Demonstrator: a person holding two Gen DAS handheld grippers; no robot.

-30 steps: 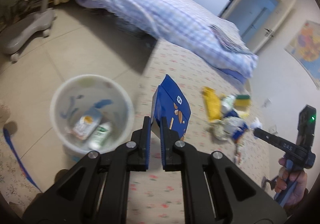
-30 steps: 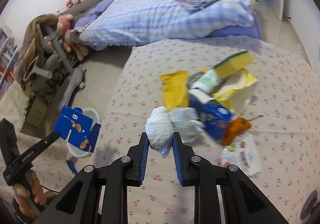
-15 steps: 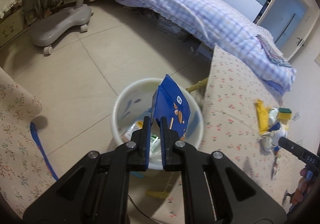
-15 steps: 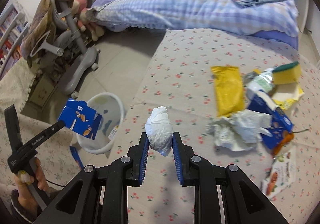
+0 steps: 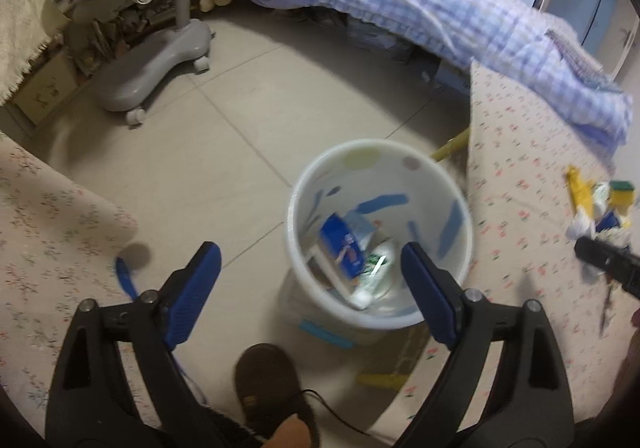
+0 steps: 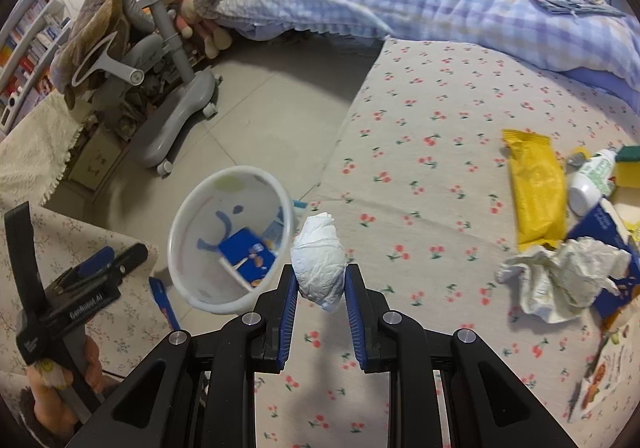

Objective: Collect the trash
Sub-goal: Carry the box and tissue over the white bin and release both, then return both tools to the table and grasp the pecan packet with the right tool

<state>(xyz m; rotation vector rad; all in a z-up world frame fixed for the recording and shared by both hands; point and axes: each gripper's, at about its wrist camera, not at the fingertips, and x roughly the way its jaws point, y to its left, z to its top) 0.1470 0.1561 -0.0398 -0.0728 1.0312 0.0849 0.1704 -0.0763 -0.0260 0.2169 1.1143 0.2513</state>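
Blue carton (image 5: 342, 248) lies in bin (image 5: 400, 149) below just-opened left tongs (image 5: 310, 260).

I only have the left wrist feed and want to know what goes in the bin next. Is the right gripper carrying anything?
Observer: Yes. The right gripper is shut on a white crumpled wad, held above the floral cover near its edge.
Operator: What's left on that cover? I see just a blurred heap.
Observer: A yellow wrapper, a white bottle, crumpled paper and a yellow sponge with a green top.
Operator: Did my blue box land inside?
Observer: Yes, the blue box lies in the white bin; the left gripper has just been opening, nothing between its jaws.
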